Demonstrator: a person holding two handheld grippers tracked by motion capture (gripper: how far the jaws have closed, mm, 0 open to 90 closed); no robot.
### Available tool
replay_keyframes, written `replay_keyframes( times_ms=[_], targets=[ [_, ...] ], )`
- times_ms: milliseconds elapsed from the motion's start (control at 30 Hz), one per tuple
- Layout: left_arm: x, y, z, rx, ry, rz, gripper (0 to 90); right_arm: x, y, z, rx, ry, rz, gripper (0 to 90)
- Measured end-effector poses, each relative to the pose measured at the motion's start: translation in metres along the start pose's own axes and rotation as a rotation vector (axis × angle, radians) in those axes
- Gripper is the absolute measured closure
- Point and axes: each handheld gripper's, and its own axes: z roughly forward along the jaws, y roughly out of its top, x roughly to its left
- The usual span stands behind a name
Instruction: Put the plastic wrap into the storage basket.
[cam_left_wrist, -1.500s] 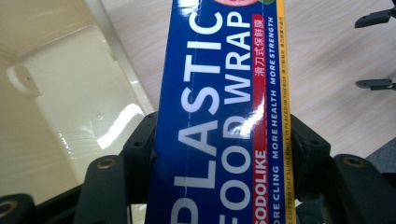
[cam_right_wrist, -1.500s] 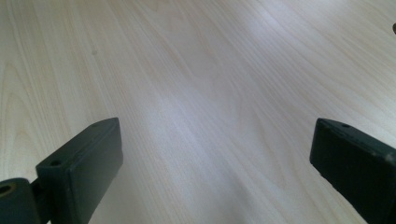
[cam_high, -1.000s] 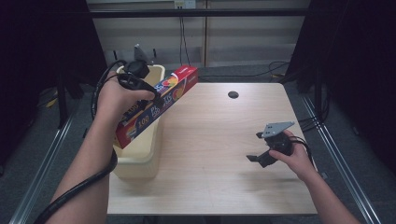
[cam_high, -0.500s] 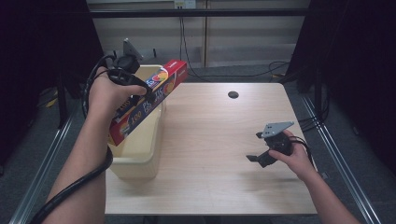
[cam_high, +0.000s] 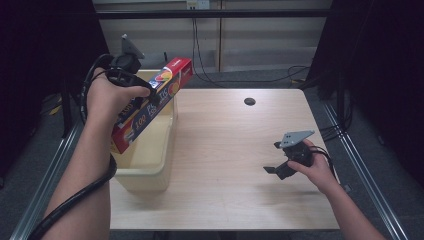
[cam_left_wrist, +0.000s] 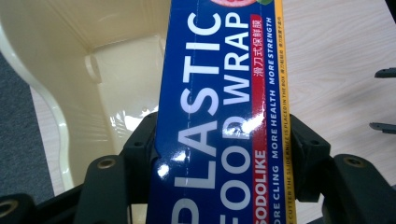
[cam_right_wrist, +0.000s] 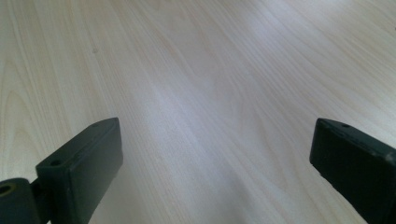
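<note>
Held a long plastic food wrap box (cam_high: 150, 105) up in the air over the cream plastic bin (cam_high: 150, 165), slanted, long axis running diagonal: red end (cam_high: 180, 67) pointing up and away past the bin's far rim, other end dipping down toward the bin's near-left side. Clamped across its width by the left gripper (cam_high: 142, 97), jaws pinching both long edges, blue printed face toward the left gripper view's camera (cam_left_wrist: 219, 121). Not touching the bin anywhere, as far as visible. Bin itself sitting on the left edge of the wooden table (cam_high: 235, 150), inside looking bare, just glossy cream floor and walls (cam_left_wrist: 116, 74). Well off to the right of the bin, right gripper (cam_high: 274, 159) parked low over the tabletop, jaws spread wide with nothing but wood grain between them (cam_right_wrist: 210, 116).
</note>
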Motion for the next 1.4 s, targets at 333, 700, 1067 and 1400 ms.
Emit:
replay_keyframes(
  times_ms=[333, 700, 1067, 1400],
  targets=[
    [0.008, -0.007, -0.002, -0.023, 0.038, -0.062, 40.1, 0.0, 0.0, -0.001, -0.002, -0.008, 0.0, 2.2],
    [0.017, -0.018, -0.005, -0.051, 0.063, -0.124, 40.2, -0.001, 0.0, -0.002, -0.006, -0.004, -0.002, 2.2],
    [0.023, -0.028, -0.002, -0.052, 0.102, -0.161, 40.0, 0.0, 0.003, -0.001, -0.009, 0.001, -0.011, 2.2],
    [0.03, -0.034, 0.009, -0.038, 0.112, -0.191, 40.0, 0.0, 0.003, 0.001, -0.007, 0.002, -0.014, 2.3]
  ],
)
